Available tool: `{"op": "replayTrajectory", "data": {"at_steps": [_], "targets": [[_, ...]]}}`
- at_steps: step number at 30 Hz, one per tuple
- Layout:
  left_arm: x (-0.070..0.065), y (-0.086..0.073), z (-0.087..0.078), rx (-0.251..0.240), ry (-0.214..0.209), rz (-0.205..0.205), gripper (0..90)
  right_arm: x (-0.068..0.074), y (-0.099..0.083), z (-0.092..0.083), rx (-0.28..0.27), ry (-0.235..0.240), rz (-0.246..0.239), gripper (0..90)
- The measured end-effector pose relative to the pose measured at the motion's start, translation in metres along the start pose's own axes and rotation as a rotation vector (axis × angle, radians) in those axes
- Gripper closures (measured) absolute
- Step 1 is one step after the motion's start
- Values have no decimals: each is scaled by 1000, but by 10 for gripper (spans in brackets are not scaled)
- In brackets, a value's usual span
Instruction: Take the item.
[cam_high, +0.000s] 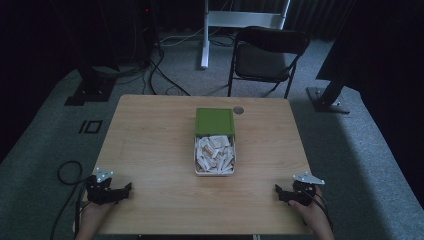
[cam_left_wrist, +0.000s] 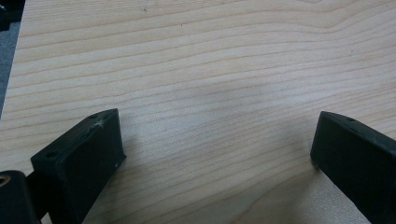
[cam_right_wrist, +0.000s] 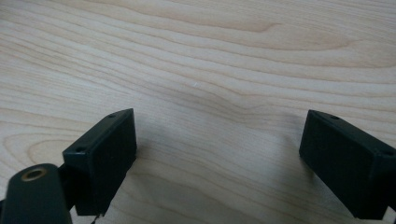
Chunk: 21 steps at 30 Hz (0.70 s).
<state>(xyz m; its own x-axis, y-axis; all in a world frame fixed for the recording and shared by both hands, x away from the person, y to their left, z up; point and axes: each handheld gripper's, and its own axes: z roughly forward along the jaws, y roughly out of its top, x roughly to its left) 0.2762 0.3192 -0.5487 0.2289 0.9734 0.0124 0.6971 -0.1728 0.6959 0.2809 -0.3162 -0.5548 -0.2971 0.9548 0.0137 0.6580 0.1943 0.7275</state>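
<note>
Pale wooden desk (cam_high: 150, 150), open tin (cam_high: 214, 170) of white packets mid-desk, green lid (cam_high: 214, 121) behind, left claw (cam_high: 125, 189) and right claw (cam_high: 278, 191) both spread apart, empty, at near corners.

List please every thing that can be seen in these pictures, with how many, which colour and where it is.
table: one, light wood, centre of the high view
tin: one, pale rim, middle of the table, open
lid: one, green, at the far end of the tin
small packets: many, white and beige, inside the tin
round disc: one, grey, far table edge, beside the lid
folding chair: one, black, on the floor behind the table
cables: several, black, on the grey carpet, far left
left gripper: one, black, near left corner, jaws open, nothing between
right gripper: one, black, near right corner, jaws open, nothing between
</note>
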Motion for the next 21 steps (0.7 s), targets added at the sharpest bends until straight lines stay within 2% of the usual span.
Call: {"op": "replayTrajectory", "data": {"at_steps": [15, 21], "targets": [[0, 0, 0, 0, 0, 0, 32, 0, 1, 0, 0, 4, -3, 109], [0, 0, 0, 0, 0, 0, 32, -1, 3, 1, -3, -2, 16, 132]]}}
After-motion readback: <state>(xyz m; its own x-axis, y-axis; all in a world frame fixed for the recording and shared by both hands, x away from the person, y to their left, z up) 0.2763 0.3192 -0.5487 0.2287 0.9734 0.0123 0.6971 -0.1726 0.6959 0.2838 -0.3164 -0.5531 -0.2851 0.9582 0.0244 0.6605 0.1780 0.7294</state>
